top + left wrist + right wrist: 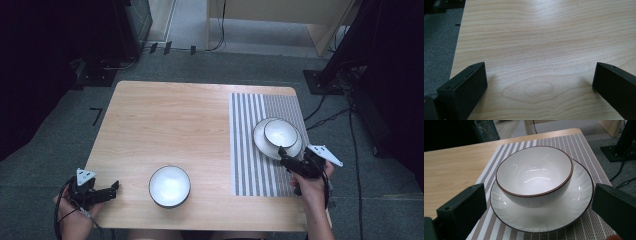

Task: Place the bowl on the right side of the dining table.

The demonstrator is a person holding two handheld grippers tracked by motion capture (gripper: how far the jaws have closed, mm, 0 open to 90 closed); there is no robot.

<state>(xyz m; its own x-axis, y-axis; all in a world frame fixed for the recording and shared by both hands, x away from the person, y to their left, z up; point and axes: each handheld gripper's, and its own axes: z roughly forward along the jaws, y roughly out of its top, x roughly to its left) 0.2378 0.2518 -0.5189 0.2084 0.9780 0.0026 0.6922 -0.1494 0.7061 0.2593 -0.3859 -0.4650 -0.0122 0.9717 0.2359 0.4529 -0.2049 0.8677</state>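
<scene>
Pale wood-grain counter [165,125] over grey carpet. Lower left of frame: left gripper [102,194], jaws spread wide, idle over bare wood. Centre bottom: glossy round bowl [170,186], dark rim, standing alone. Right: striped woven placemat [250,165] under plate [574,202] carrying second bowl [534,177]. Right gripper [286,159], jaws wide, at plate's near edge. Likely approaching stacked bowl; next needs closing on rim.

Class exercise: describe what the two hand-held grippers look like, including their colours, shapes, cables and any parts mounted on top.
The left hand-held gripper and the right hand-held gripper are both black, each with two flat, blocky jaws. Each carries a light grey three-cornered plate on top. A dark cable loops from the left one around the person's hand. The forearms show no sleeves.
</scene>
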